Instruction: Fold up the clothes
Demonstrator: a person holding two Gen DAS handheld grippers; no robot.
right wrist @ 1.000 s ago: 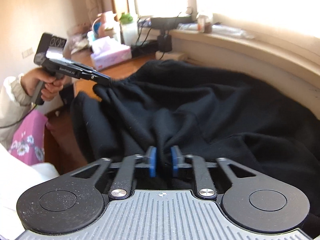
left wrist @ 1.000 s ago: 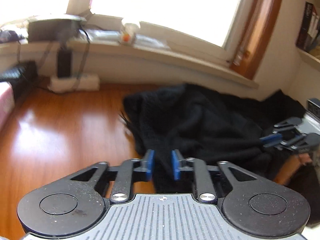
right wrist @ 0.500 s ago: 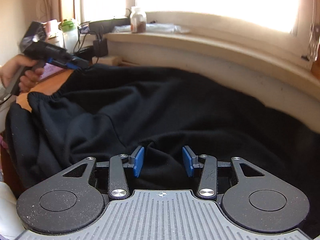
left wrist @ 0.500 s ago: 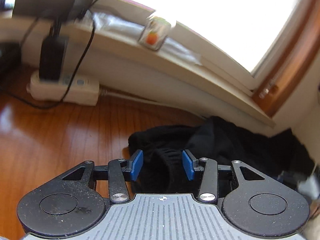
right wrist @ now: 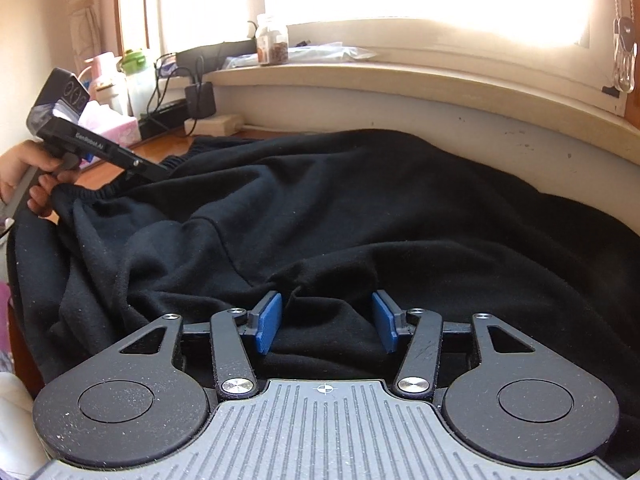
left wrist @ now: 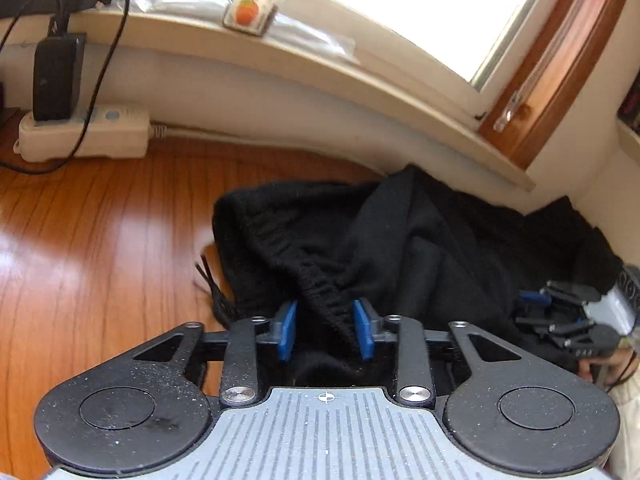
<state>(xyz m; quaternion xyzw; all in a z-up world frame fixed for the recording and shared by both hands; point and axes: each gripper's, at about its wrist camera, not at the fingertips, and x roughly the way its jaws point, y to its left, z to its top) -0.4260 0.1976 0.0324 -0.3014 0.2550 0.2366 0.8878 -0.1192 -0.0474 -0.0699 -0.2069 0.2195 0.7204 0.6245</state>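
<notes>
Our left gripper (left wrist: 326, 330) has its blue-padded jaws spread, and a ribbed elastic hem of the black fleece garment (left wrist: 400, 256) droops between them without being pinched. Our right gripper (right wrist: 327, 330) is likewise spread wide, its pads resting on either side of a low ridge of the same dark cloth, not closed on it. From the left view we see the garment heaped in the corner on the glossy orange-brown wooden desk (left wrist: 100, 248), pushed up against the cream wall beneath the pale curved windowsill (left wrist: 320, 68). Farther left on the desk lies a cream power strip (left wrist: 88, 136) with a black adapter (left wrist: 56, 76) plugged into it. On the sill stands a small clear jar (right wrist: 273, 42), and to the far left of the right view a pink tissue box (right wrist: 112, 130) sits on the desk.
</notes>
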